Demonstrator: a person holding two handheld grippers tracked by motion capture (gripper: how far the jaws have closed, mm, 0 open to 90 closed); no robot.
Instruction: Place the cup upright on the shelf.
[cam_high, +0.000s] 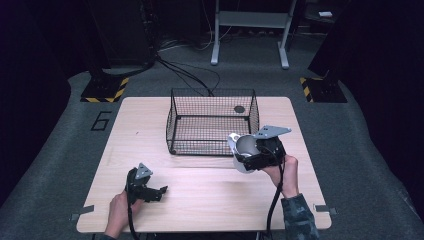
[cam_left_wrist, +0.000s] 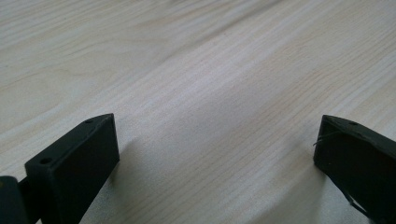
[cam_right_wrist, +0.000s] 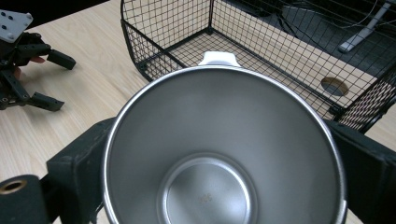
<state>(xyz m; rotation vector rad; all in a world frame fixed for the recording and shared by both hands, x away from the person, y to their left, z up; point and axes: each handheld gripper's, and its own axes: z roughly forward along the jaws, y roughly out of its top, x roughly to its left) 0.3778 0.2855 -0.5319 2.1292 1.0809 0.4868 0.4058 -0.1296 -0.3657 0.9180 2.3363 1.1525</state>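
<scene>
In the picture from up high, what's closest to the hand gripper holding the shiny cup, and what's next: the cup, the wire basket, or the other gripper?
1. Steel cup: held between the jaws of the right gripper.
2. Wire basket: just beyond, toward the table's far side.
3. Left gripper: farthest, across the table at the near left.

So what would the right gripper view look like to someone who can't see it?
A shiny steel cup, empty inside, sits clamped between two black jaws. Behind it stands a black wire basket on the wooden table, with the other gripper open at far left.
</scene>
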